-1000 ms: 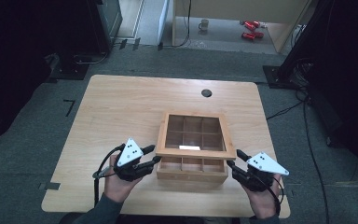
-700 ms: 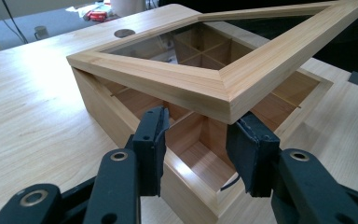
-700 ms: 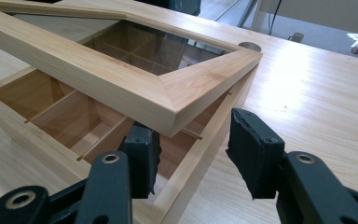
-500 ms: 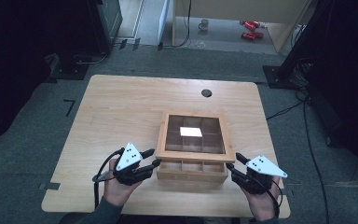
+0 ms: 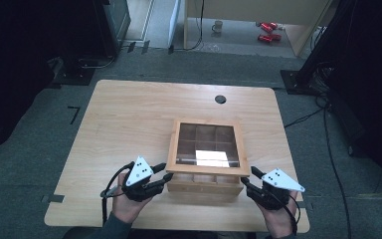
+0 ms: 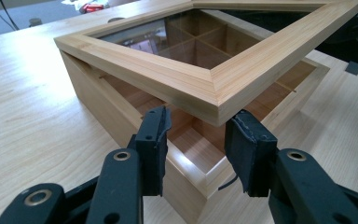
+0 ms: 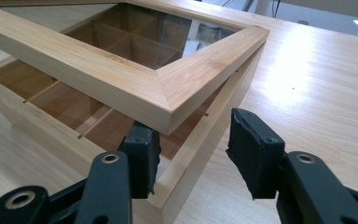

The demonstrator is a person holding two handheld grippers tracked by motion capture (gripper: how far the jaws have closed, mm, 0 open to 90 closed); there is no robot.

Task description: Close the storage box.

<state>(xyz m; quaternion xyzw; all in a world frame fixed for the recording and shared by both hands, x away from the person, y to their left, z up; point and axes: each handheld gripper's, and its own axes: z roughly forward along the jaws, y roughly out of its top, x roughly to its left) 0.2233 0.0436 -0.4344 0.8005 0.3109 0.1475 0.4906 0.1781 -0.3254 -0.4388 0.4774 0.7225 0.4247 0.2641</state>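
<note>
Both grippers' jaws stand apart beneath the box's point(image 5: 205, 181) raised glass lid point(image 5: 208, 147), gripping nothing.

A wooden box point(image 5: 205, 181) with inner compartments sits near the table's front edge. Its glass-paned lid point(image 5: 208, 147) is raised partway, tilted open.

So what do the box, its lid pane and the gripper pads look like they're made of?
Box and lid frame: light wood, maybe bamboo, with fine straight grain, mitred corners and a smooth satin finish. Lid pane: clear glass or acrylic, which I can't tell apart; the dividers show through it and it reflects light. Left gripper's pads: matte black, probably rubber or foam, with ragged edges.
</note>
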